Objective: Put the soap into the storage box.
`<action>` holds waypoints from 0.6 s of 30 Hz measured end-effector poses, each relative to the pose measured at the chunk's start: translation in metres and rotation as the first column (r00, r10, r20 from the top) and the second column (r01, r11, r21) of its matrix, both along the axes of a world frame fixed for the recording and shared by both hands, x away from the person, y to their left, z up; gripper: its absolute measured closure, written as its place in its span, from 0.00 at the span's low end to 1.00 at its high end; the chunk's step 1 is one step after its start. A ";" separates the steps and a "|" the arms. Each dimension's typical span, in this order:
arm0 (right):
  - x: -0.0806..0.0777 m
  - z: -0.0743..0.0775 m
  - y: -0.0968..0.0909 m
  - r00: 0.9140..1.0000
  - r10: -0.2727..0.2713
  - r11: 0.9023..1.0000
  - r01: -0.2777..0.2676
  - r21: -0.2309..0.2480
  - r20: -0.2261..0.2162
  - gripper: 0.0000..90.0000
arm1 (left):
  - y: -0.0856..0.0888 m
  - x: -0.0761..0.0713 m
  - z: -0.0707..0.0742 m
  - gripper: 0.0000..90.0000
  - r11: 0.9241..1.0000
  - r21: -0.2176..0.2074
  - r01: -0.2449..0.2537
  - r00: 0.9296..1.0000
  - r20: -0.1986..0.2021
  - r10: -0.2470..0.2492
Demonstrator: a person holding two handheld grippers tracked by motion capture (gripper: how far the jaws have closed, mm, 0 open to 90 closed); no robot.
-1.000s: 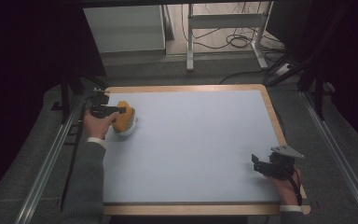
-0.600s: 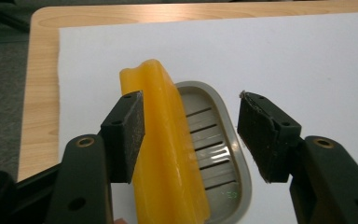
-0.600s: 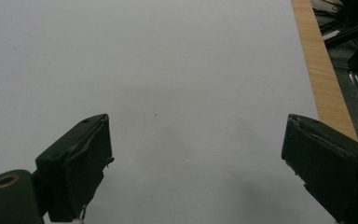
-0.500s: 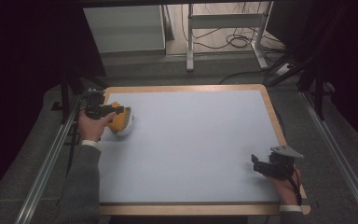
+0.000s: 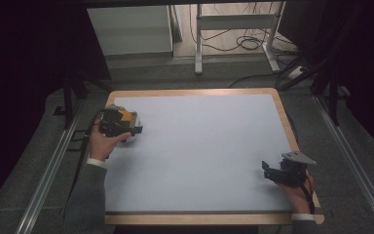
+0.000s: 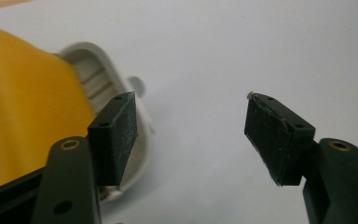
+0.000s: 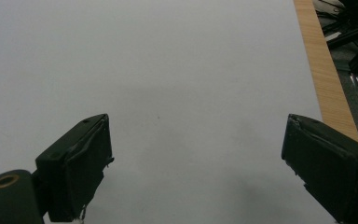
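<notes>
The white dish (image 6: 121, 88) with the yellow piece (image 6: 28, 107) lying in it sits near the far left corner of the desk (image 5: 199, 161), close to the left edge and a little in from the far edge. In the left gripper view the yellow piece covers much of the dish, with a strip of white rim and ribbed inner wall showing beside it, and a small white nub juts from the rim toward the open desk. Right at it is the left gripper (image 6: 191, 135), seen in the high view (image 5: 126, 130) over the dish with the person's left hand (image 5: 104, 142) wrapped around its body. Its jaws have just been opening and now stand released: one black pad sits just in front of the dish rim, whether it touches the rim I cannot tell, the other is out over bare desk, and nothing is between them but pale surface. Well apart, near the right edge toward the near right corner, the right gripper (image 5: 271, 173) rests in the person's right hand (image 5: 299, 192), the grey three-cornered plate on top. In its own view the right gripper (image 7: 196, 158) points across bare desk with its jaws spread wide and released, the wooden border (image 7: 324, 70) running along the side.
</notes>
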State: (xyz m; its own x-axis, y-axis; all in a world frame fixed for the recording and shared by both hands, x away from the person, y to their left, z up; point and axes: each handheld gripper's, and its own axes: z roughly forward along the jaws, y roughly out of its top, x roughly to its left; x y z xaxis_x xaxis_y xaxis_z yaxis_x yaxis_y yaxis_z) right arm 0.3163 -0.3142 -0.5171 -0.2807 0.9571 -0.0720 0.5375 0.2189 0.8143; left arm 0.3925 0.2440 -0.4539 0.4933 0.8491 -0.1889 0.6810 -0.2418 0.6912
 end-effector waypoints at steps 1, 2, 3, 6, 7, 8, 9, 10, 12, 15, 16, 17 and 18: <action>0.000 0.000 0.000 1.000 0.000 1.000 0.000 0.000 0.000 0.09 | 0.000 0.000 0.000 0.38 1.000 0.000 0.000 1.000 0.000 0.000; 0.000 0.000 0.000 1.000 0.000 1.000 0.000 0.000 0.001 0.09 | -0.002 -0.003 -0.002 0.37 1.000 0.002 0.009 1.000 0.004 -0.009; 0.000 0.000 0.000 1.000 0.000 1.000 0.000 0.000 0.001 0.09 | -0.006 -0.009 -0.005 0.36 1.000 0.004 0.030 1.000 0.010 -0.030; 0.000 0.000 0.000 1.000 0.001 1.000 -0.001 -0.001 0.001 0.09 | -0.011 -0.018 -0.010 0.37 0.999 0.001 0.051 0.998 0.021 -0.051; 0.000 0.000 0.000 1.000 0.001 1.000 -0.001 -0.001 0.001 0.09 | -0.011 -0.018 -0.010 0.37 0.999 0.001 0.051 0.998 0.021 -0.051; 0.000 0.000 0.001 1.000 0.002 1.000 -0.002 -0.003 0.002 0.09 | -0.013 -0.024 -0.012 0.37 0.998 -0.001 0.066 0.997 0.027 -0.066; 0.000 0.000 0.001 1.000 0.005 1.000 -0.005 -0.004 0.003 0.09 | -0.014 -0.027 -0.014 0.37 0.998 -0.007 0.068 0.997 0.030 -0.068; 0.000 0.000 0.001 1.000 0.005 1.000 -0.005 -0.004 0.003 0.09 | -0.014 -0.027 -0.014 0.37 0.998 -0.007 0.068 0.997 0.030 -0.068; 0.000 0.000 0.001 1.000 0.006 1.000 -0.006 -0.004 0.004 0.09 | -0.016 -0.032 -0.017 0.37 0.997 -0.008 0.083 0.996 0.031 -0.083; 0.000 0.000 0.001 1.000 0.008 1.000 -0.008 -0.005 0.004 0.09 | -0.019 -0.043 -0.025 0.37 0.994 -0.015 0.104 0.994 0.032 -0.104; 0.000 0.000 0.001 1.000 0.008 1.000 -0.008 -0.005 0.004 0.09 | -0.020 -0.045 -0.027 0.37 0.994 -0.018 0.107 0.994 0.033 -0.107; 0.000 0.000 0.002 1.000 0.007 1.000 -0.007 -0.005 0.004 0.09 | -0.020 -0.048 -0.029 0.37 0.994 -0.019 0.111 0.993 0.034 -0.111; 0.000 0.000 0.002 1.000 0.008 1.000 -0.007 -0.006 0.004 0.09 | -0.021 -0.051 -0.031 0.37 0.993 -0.022 0.114 0.993 0.036 -0.113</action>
